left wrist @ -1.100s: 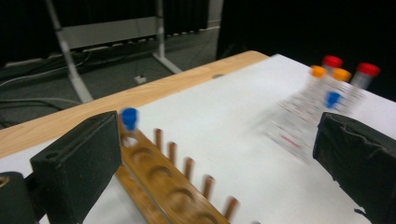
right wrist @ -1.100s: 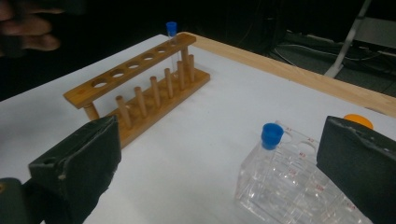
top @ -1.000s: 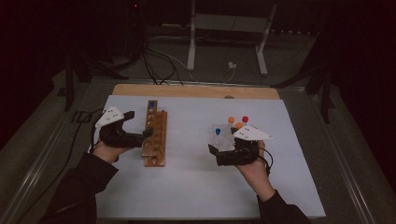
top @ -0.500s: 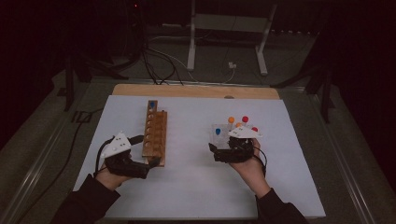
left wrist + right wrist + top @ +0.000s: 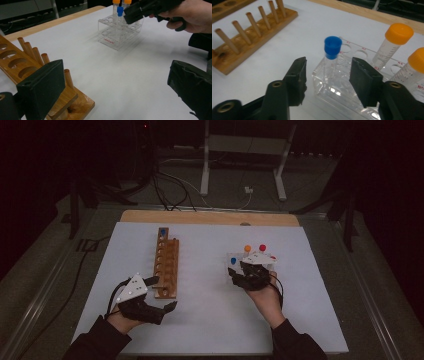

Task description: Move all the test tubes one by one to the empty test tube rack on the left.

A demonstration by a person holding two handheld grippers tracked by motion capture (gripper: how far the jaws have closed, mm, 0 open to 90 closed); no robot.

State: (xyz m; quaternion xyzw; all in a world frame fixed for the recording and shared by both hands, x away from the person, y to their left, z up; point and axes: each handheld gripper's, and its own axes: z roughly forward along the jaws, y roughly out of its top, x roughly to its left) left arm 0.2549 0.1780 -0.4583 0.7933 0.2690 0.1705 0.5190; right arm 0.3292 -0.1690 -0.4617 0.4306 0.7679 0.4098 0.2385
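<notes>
Right gripper (image 5: 327, 75): jaws parted wide, holding nothing, straddling the blue-capped tube (image 5: 331, 53) without contact. Left gripper (image 5: 150, 295): jaws apart, empty; over the last second it has withdrawn from beside the wooden rack (image 5: 166, 265) to the rack's 6 o'clock end, which suggests a completed placement there. The tube stands upright at the 9 o'clock corner of the clear rack (image 5: 342, 87): transparent body, blue screw cap. Judged next: grasp.
</notes>
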